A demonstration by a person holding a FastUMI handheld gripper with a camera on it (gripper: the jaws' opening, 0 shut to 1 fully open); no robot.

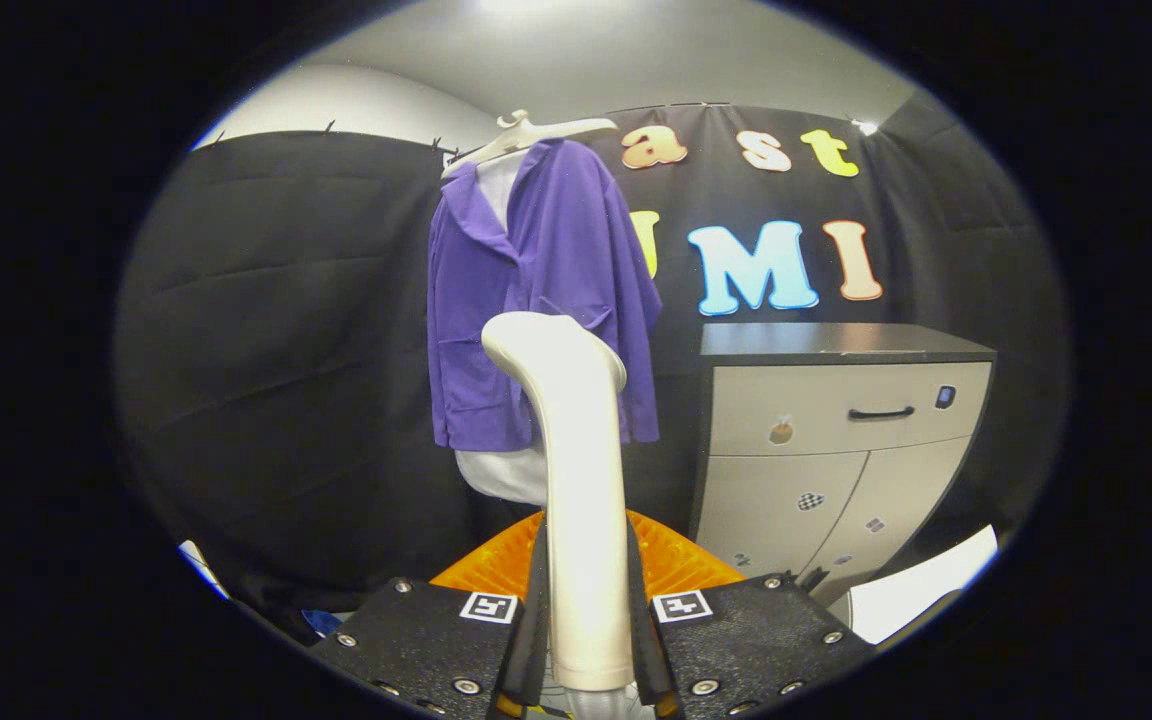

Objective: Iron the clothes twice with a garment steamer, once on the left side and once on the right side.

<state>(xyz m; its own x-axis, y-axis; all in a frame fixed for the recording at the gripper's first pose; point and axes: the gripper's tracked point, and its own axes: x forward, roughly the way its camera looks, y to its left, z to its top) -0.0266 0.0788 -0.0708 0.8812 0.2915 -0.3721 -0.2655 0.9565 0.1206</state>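
Gripper view: gripper (588, 640) clamps upright steamer (576, 480), head toward shirt (536, 290)

Black cloth wall (266, 330); pale cabinet (836, 440) with dark top; grey ceiling (616, 60)

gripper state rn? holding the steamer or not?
Gripper: shut on the cream plastic garment steamer, both fingers pressing its handle; head points at the purple shirt on the white hanger.
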